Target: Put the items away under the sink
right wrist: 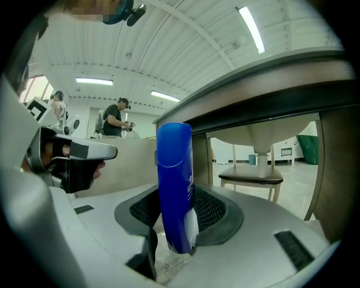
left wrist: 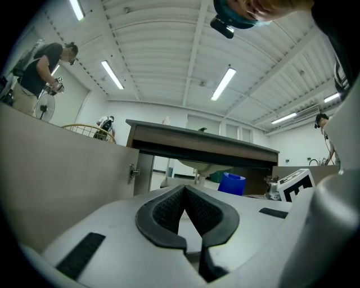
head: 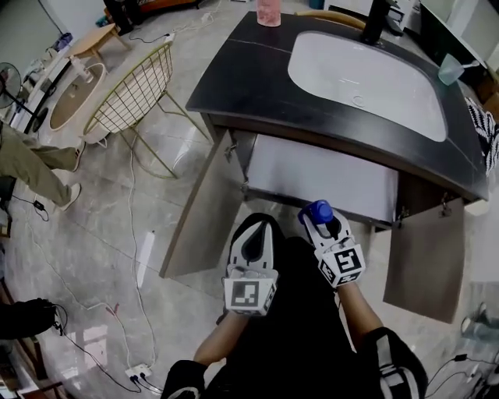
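My right gripper (head: 321, 221) is shut on a blue bottle (head: 316, 210), which stands upright between its pads just in front of the open sink cabinet (head: 323, 175). In the right gripper view the blue bottle (right wrist: 175, 180) fills the middle, clamped by the jaws of the right gripper (right wrist: 179, 216). My left gripper (head: 256, 234) hangs beside it on the left, shut, with nothing held. In its own view the left gripper (left wrist: 184, 197) shows its pads meeting at the tips, with the bottle (left wrist: 232, 183) off to the right.
Both cabinet doors stand open: the left door (head: 204, 210) and the right door (head: 425, 261). The dark countertop (head: 234, 78) carries a white basin (head: 366, 82), a faucet (head: 376, 19), a pink cup (head: 268, 12) and a tumbler (head: 451, 68). A wire chair (head: 132, 97) and floor cables (head: 139, 312) lie to the left.
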`<state>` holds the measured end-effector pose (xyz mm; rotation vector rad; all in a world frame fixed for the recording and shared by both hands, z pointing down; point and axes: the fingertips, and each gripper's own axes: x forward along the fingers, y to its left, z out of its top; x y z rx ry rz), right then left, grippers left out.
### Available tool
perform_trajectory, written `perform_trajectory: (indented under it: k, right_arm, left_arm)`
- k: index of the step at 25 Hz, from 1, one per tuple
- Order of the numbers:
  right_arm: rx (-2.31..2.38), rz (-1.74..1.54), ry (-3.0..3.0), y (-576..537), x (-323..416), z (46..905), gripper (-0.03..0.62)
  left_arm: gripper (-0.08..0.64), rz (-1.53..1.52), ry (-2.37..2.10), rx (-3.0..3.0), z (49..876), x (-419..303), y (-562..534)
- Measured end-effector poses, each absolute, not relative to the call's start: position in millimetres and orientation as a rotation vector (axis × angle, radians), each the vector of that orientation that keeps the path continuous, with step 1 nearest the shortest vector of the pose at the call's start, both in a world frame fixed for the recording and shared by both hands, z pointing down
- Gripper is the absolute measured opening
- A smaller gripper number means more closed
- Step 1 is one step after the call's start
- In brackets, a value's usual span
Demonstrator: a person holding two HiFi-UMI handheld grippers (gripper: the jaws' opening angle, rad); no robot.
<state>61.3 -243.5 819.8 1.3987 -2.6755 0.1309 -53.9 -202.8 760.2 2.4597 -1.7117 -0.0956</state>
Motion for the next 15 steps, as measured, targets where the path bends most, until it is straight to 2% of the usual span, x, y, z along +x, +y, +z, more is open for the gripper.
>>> perform_trajectory:
  k: [4,15]
  right_arm:
    - [1.428,0.121,-2.646,-262,64,836,0.157]
    - [1.452,0.090,-2.568,-322,66,900,0.157]
  left_arm:
    - [0.015,-0.029,-1.702,2.491,774,-57,-215]
    - [0.015,-0.100,-1.649,2.486,777,-56,-230]
